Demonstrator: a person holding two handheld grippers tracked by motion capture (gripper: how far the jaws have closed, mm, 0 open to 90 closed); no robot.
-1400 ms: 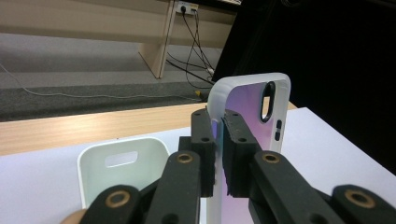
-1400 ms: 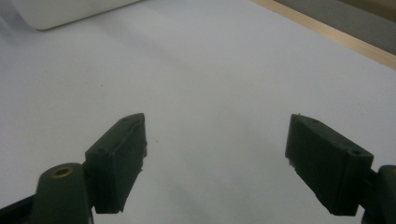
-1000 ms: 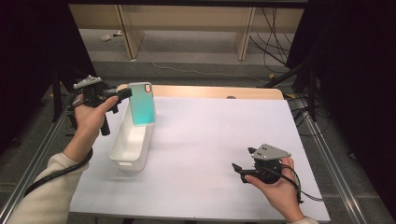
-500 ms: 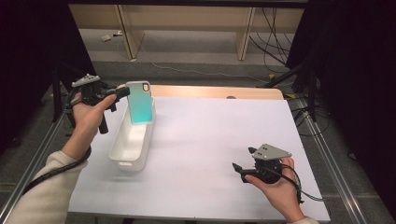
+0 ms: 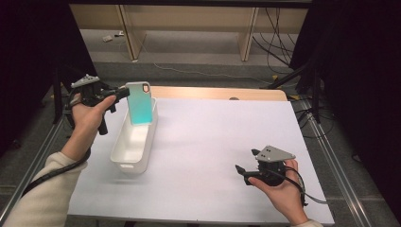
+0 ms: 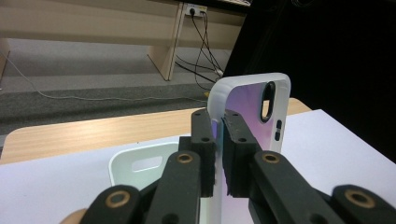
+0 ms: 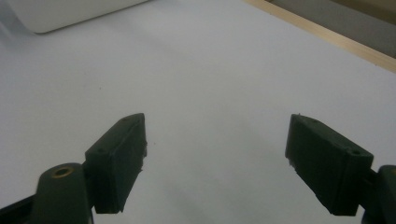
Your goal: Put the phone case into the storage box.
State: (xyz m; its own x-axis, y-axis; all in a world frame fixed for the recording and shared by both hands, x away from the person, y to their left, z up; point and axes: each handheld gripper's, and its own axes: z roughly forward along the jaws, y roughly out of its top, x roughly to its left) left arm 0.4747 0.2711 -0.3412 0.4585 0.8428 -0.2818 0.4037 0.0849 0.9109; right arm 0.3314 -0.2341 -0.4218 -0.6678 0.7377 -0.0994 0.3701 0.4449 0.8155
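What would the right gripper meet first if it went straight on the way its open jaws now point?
Probably the white table cover: the right gripper points slightly down at it. The white bin lies off to the side.

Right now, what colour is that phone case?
The phone case is teal-green with a white rim, clearest in the high view.

No legible text, label, brand, number or sign appears on any item in these views.

High view overhead, facing forward-down; gripper views close — share white tray [image 5: 134, 147].
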